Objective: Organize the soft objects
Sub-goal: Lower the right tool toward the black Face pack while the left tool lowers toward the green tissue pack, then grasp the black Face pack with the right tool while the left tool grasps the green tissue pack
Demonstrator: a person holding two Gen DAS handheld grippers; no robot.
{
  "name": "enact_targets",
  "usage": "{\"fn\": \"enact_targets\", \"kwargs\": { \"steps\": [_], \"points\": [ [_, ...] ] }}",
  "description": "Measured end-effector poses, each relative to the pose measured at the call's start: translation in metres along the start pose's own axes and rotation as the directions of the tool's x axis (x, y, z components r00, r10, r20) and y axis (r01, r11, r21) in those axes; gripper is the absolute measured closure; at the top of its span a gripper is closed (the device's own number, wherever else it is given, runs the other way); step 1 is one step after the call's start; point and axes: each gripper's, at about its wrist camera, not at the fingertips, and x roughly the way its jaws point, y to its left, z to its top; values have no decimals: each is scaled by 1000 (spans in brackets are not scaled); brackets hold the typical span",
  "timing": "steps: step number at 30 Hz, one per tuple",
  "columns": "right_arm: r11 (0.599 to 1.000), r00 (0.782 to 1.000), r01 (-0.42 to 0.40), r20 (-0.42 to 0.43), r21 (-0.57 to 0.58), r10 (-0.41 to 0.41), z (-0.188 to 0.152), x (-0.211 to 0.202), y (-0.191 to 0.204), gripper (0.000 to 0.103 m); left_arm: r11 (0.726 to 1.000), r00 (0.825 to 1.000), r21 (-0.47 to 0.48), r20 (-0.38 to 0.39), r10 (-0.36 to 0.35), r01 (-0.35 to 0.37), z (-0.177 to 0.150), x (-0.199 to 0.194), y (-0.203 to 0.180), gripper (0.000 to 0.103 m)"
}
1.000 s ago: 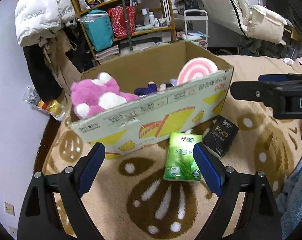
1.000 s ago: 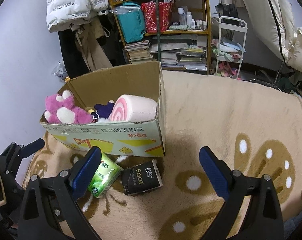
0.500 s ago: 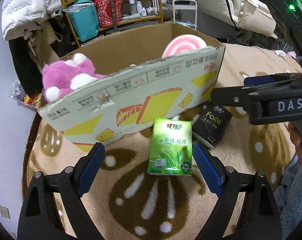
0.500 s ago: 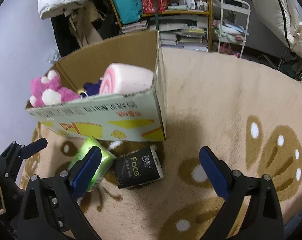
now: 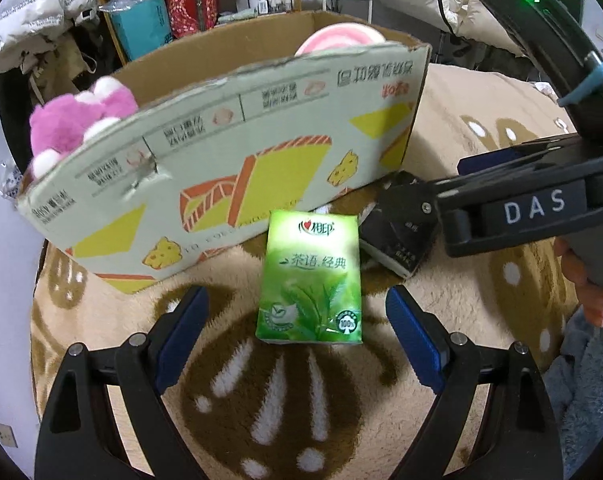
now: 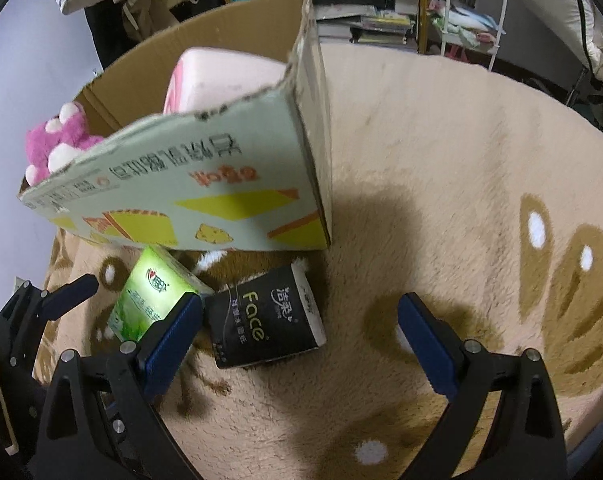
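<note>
Closer now to the cardboard box (image 5: 237, 152) than a second ago, both tools lowered toward the two packs at its foot. Left tool (image 5: 297, 332) spread wide, gripping nothing, with the green tissue pack (image 5: 311, 276) lying flat on the rug (image 5: 285, 408) between its pads, near end just ahead of them. Right tool (image 6: 301, 340) likewise wide and empty, hanging over the black tissue pack (image 6: 265, 320), which touches the green one beside the box front. Probably light, squashy, in slick plastic wrap; best pinched across the narrow sides near the middle, gently. Pink plush toy (image 5: 73, 120) and pink roll cushion (image 6: 221, 80) already inside the box.
</note>
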Motion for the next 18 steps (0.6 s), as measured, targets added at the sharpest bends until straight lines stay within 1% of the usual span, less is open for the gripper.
{"fn": "enact_targets", "kwargs": {
  "steps": [6,8,9,11,13,17,18],
  "points": [
    [1000,1000,2,-29,-29,-3,-3,9,5,1,1000,1000,-11,0,9,-9,-1,4,8,15],
    [999,999,-7,-45,-36,5,-4,13,7,1,1000,1000,-7,3,10,-10,-2,4,9,18],
    [999,999,-7,-50,-42,5,-5,14,8,1,1000,1000,-7,-1,2,-2,-2,5,9,22],
    [998,998,-4,-60,-57,1,-7,17,11,1,1000,1000,-6,-6,-7,7,-5,5,9,25],
    [998,997,-7,-73,-66,2,-9,20,12,1,1000,1000,5,-14,-4,4,-6,7,6,30],
    [996,995,8,-97,-89,-16,-13,26,17,1,1000,1000,25,-22,0,1,-7,10,-1,32],
    [996,995,10,-99,-93,-19,-13,27,19,1,1000,1000,29,-24,0,0,-7,11,-2,35]
  ]
}}
